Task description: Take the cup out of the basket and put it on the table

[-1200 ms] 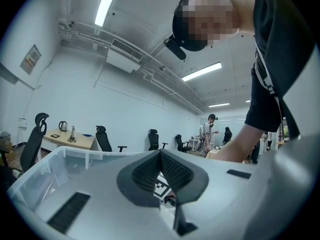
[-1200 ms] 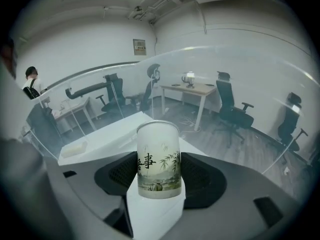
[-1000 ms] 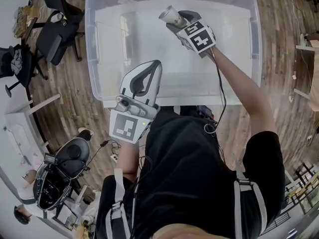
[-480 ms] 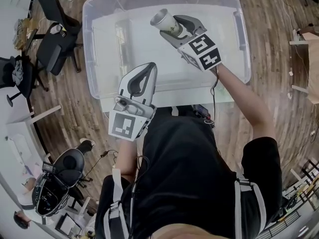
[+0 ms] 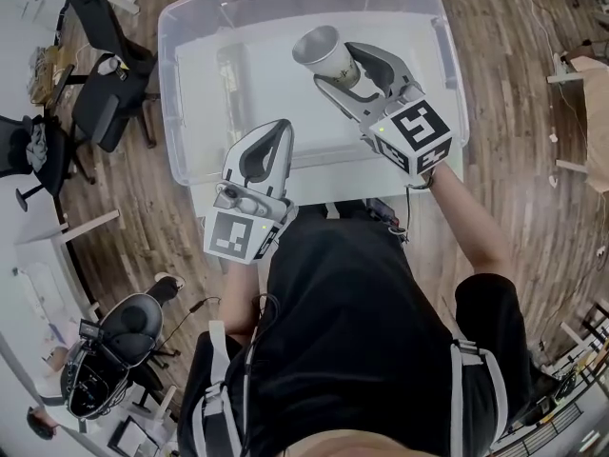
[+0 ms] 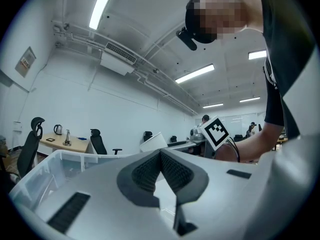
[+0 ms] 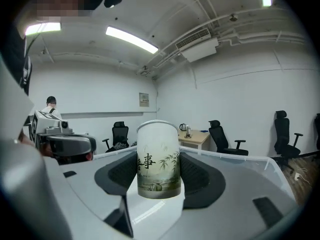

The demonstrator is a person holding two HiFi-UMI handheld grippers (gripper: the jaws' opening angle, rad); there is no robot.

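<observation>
A white paper cup (image 5: 320,49) with a bamboo print and dark characters is held above the clear plastic basket (image 5: 171,84), tilted with its mouth up and to the left. My right gripper (image 5: 341,70) is shut on the cup, a finger on each side. In the right gripper view the cup (image 7: 158,159) stands upright between the dark pads, with the basket's rim (image 7: 240,159) behind it. My left gripper (image 5: 283,128) hovers over the basket's front edge, shut, with nothing in it. In its own view the left gripper (image 6: 161,156) has its pads meeting. The basket rests on a white table (image 5: 324,190).
The basket's inside looks bare. Office chairs (image 5: 105,74) stand on the wooden floor to the left, and a black wheeled device (image 5: 109,350) sits at lower left. A desk edge (image 5: 585,74) shows at the far right. More chairs (image 7: 222,136) line the far wall.
My right gripper has lifted the cup higher and drawn it back toward the basket's front. The left gripper has hardly moved.
</observation>
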